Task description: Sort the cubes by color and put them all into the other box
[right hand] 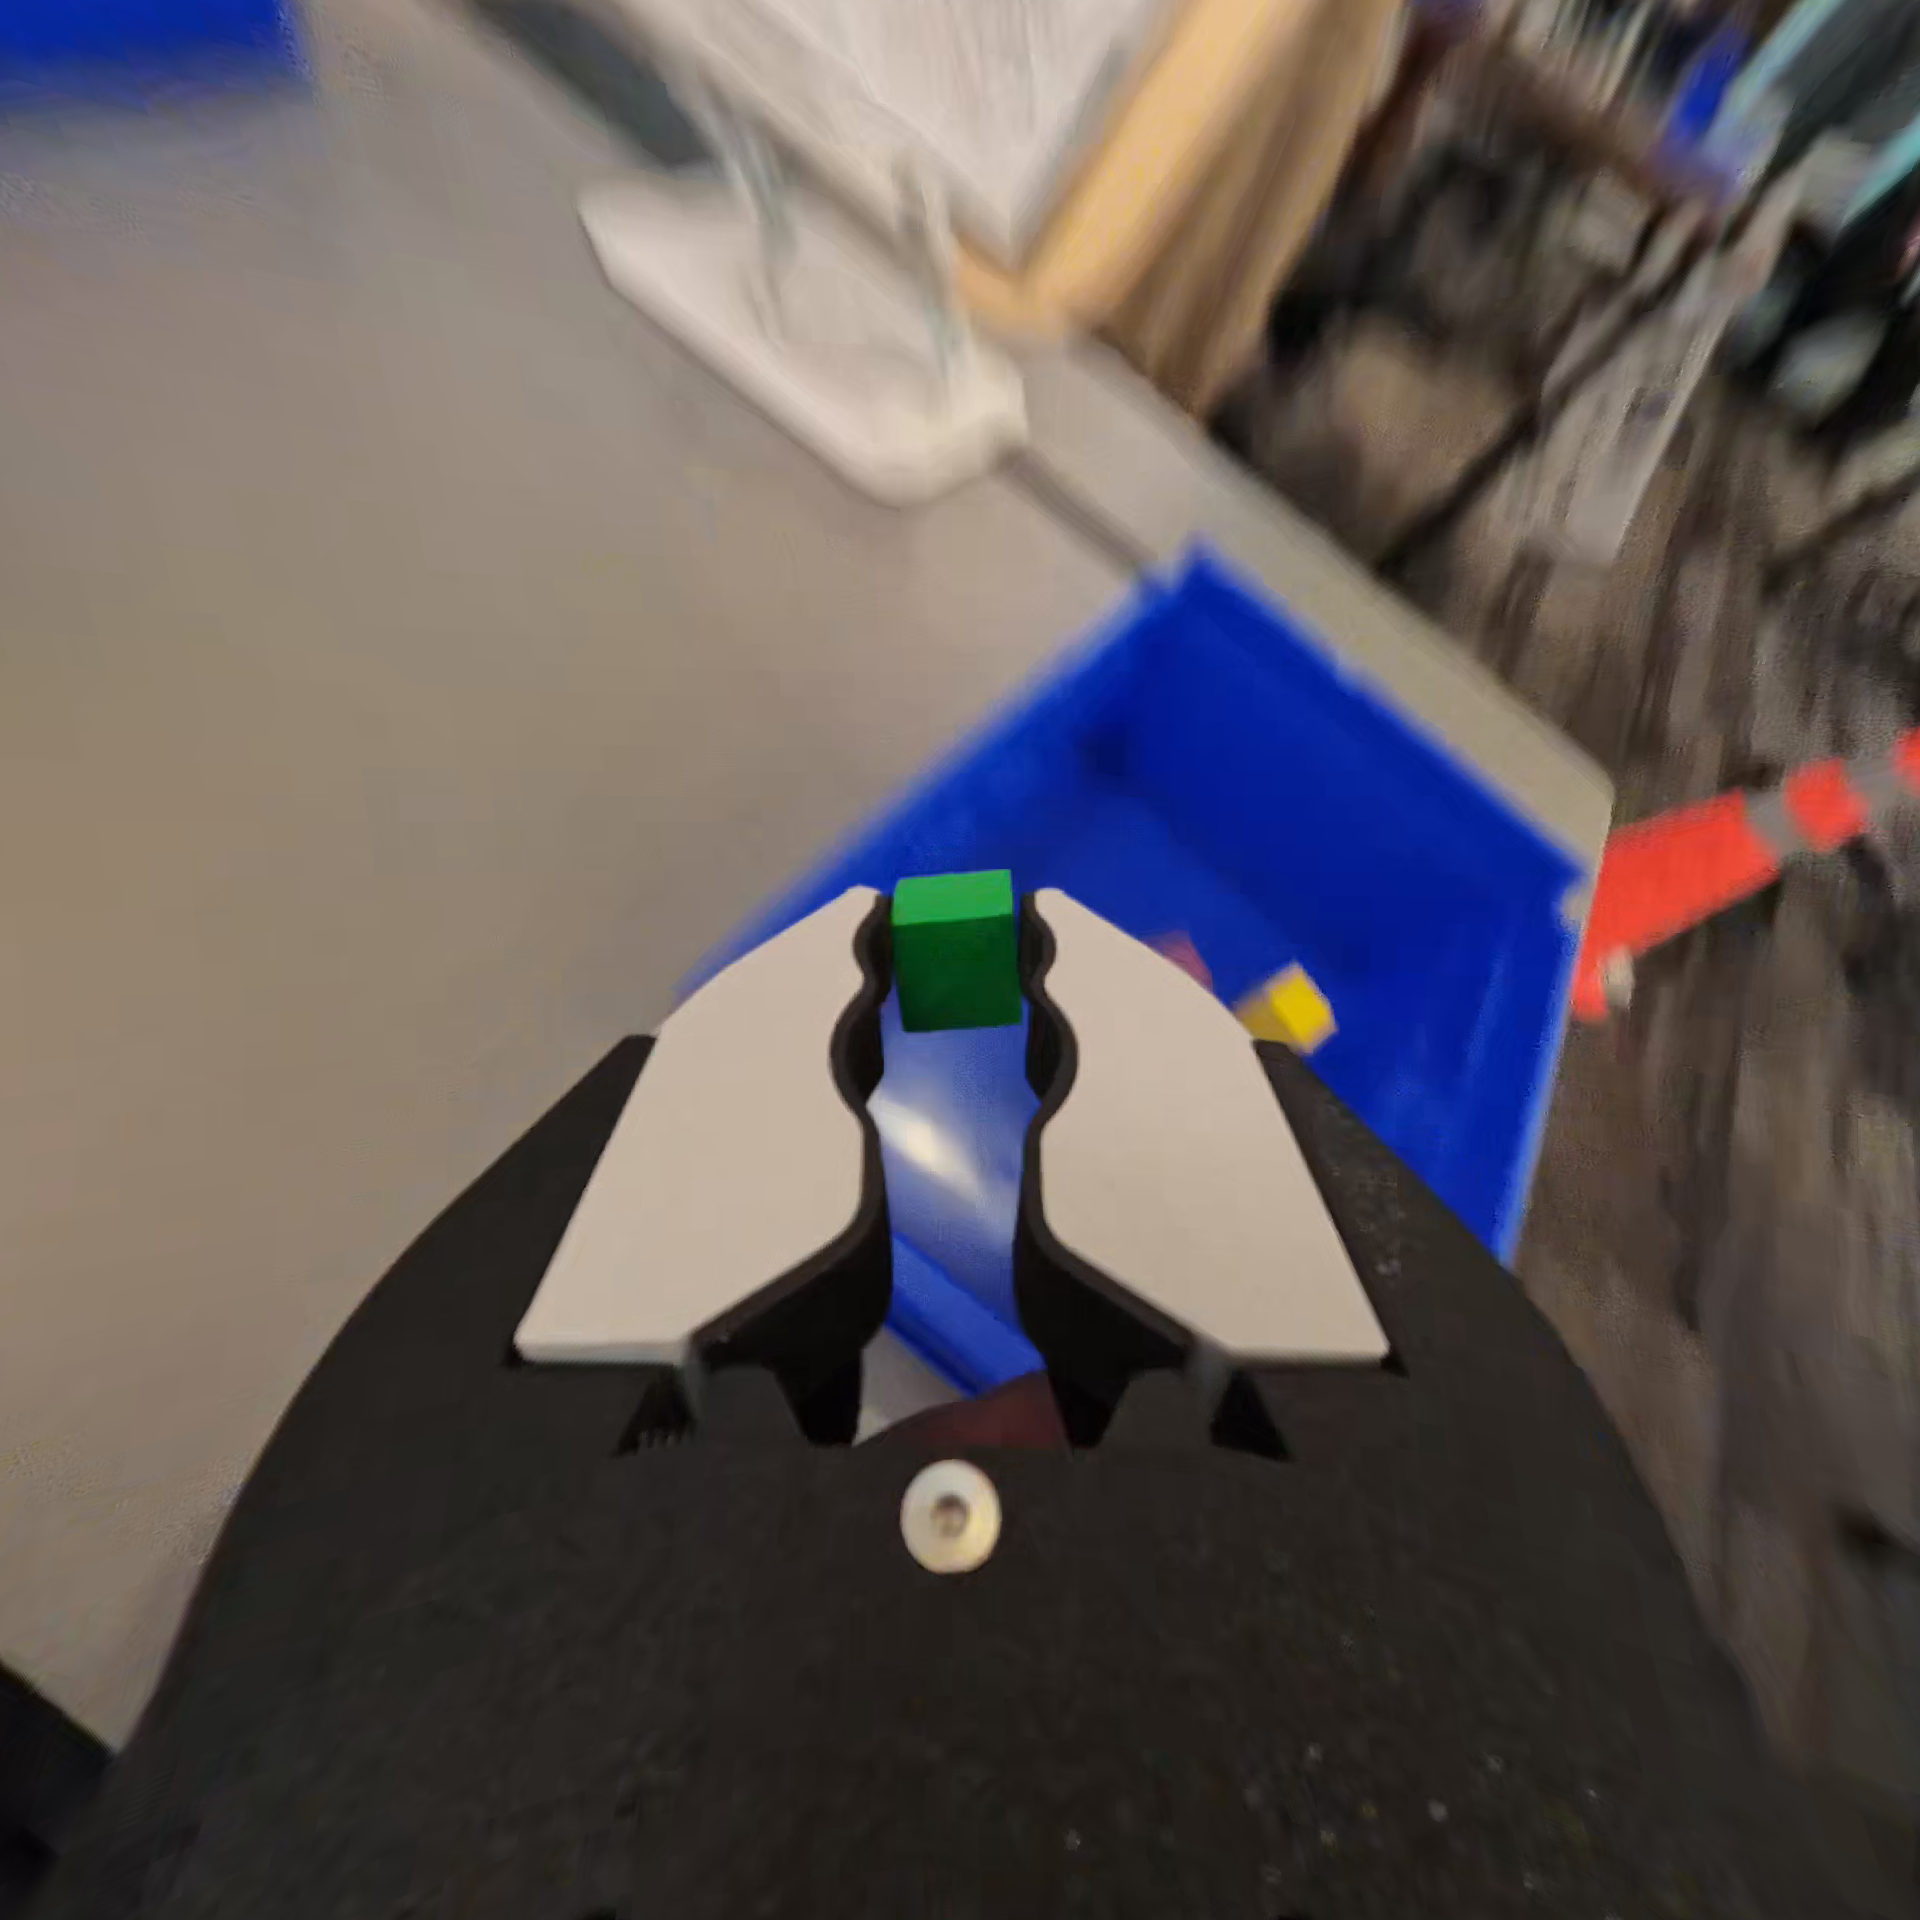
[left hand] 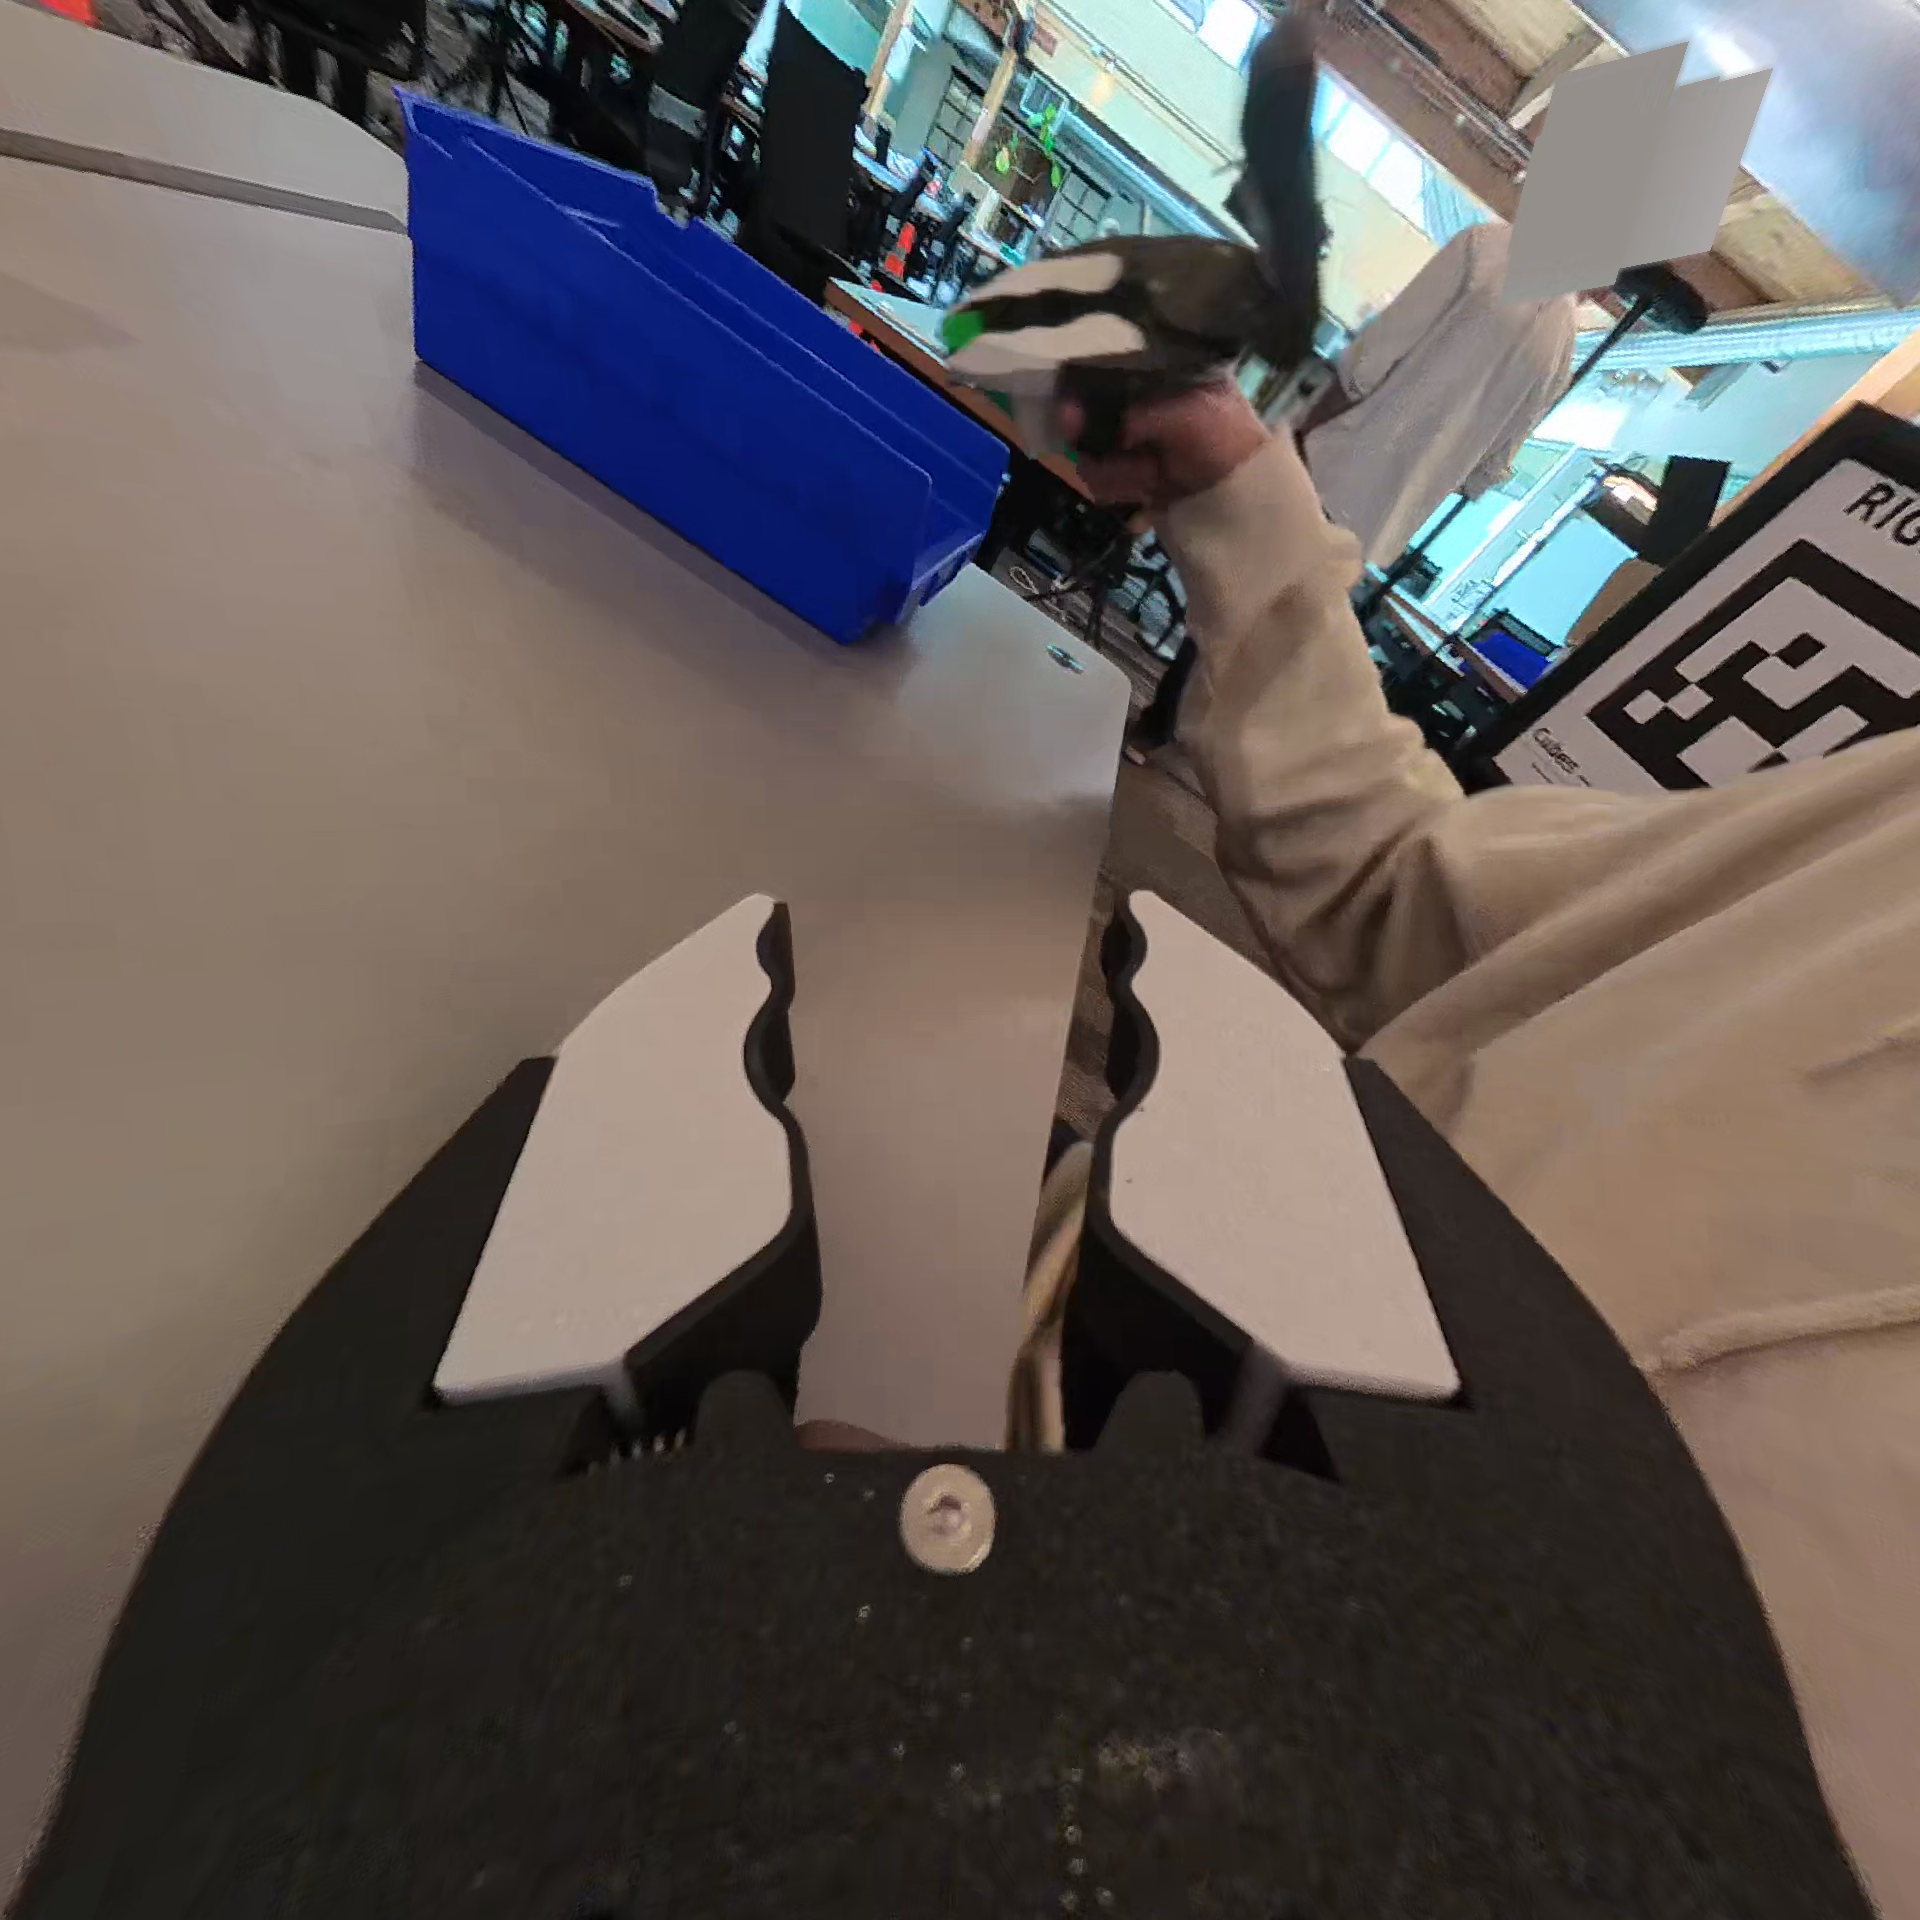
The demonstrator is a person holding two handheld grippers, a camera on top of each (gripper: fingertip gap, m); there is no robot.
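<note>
My right gripper (right hand: 951,914) is shut on a green cube (right hand: 954,951) and holds it in the air above a blue box (right hand: 1351,831). In that box lie a yellow cube (right hand: 1294,1008) and a pink or purple one (right hand: 1184,956), partly hidden by a finger. In the left wrist view the right gripper (left hand: 977,332) shows high above the table's right edge, blurred, with the green cube (left hand: 961,330) at its tips. My left gripper (left hand: 940,925) is open and empty, low over the grey table (left hand: 416,779). A blue box (left hand: 665,374) stands farther on the table.
The table's right edge and rounded corner (left hand: 1101,686) lie just ahead of my left gripper. A person's cream sleeve (left hand: 1455,935) fills the right. A white stand base (right hand: 831,343) sits on the table beyond the box. A second blue thing (right hand: 145,42) shows at top left. About 35 cm separates my left fingertips from my right.
</note>
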